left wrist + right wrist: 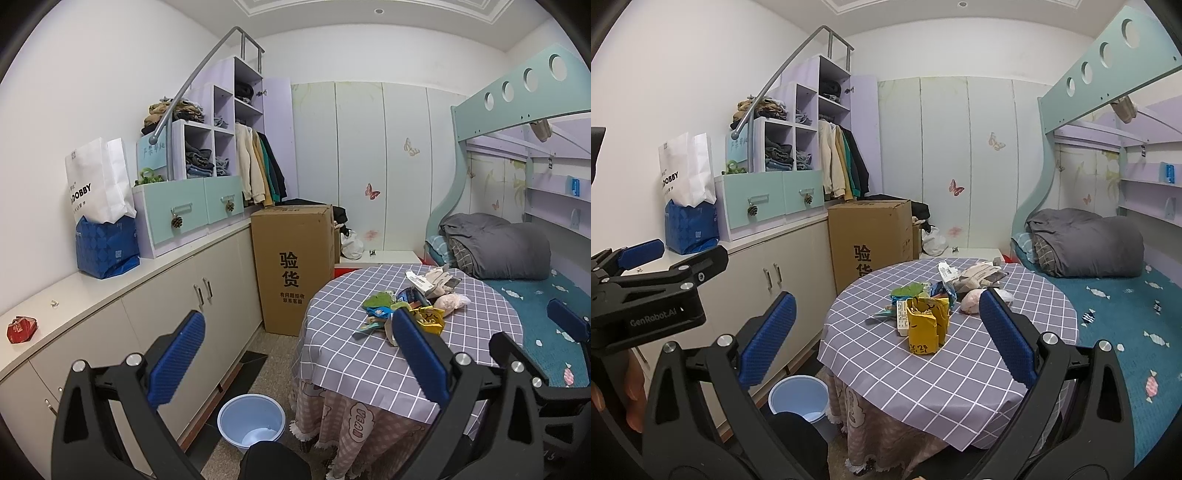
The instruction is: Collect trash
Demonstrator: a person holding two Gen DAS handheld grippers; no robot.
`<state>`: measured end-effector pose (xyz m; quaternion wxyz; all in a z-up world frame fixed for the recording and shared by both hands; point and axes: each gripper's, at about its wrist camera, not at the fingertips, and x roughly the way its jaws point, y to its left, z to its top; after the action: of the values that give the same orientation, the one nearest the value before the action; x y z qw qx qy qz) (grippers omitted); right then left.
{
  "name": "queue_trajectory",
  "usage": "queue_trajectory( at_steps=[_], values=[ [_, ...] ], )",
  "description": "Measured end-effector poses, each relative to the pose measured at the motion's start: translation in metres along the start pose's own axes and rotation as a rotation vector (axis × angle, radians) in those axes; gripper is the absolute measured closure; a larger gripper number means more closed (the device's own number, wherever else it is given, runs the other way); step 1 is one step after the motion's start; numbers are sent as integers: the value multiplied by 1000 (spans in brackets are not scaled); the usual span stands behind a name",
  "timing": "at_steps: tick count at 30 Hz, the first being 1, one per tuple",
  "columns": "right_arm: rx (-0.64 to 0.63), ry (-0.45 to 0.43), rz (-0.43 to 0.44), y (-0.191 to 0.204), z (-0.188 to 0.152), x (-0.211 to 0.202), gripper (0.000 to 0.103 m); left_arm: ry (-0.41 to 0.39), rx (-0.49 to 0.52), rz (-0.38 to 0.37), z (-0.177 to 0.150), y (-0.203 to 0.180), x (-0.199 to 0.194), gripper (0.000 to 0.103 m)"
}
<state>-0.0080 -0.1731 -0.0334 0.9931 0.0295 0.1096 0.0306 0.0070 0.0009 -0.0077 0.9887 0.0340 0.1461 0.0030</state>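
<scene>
the left gripper (295, 354) fills the bottom of the left wrist view, its blue-padded fingers (177, 363) spread wide with nothing between them. the right gripper (886, 345) sits the same way at the bottom of the right wrist view, fingers (1006, 338) wide apart and holding nothing; it also shows at the lower right edge of the left wrist view.

the trash lies in a loose pile (413, 301) right of centre in the left wrist view, on a round table covered with a grey checked tablecloth (351, 354). in the right wrist view the pile sits at frame centre: a crumpled yellow packet (929, 326) stands nearest the camera, touching a small white box (902, 319) on its left, with green and blue wrappers (910, 290) behind, a pinkish wad (971, 301) to the right, and white crumpled paper packaging (979, 275) at the back.

a light blue bucket (251, 421) stands on the floor at lower centre of the left wrist view, just beside the table's skirt and near the white cabinets (177, 295). a tall cardboard box (295, 266) stands behind the table at mid frame. a small red packet (22, 328) rests on the cabinet top at the left edge. a folded grey quilt (498, 245) lies on the bunk bed at the right.
</scene>
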Motion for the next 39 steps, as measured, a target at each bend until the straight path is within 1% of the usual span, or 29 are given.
queue_trajectory(
  at_steps=[17, 39],
  values=[
    [0, 15, 8, 3, -3, 4, 6, 8, 2, -1, -6, 1, 0, 4],
    [7, 21, 17, 7, -5, 5, 6, 12, 2, -2, -4, 1, 1, 4]
  ],
)
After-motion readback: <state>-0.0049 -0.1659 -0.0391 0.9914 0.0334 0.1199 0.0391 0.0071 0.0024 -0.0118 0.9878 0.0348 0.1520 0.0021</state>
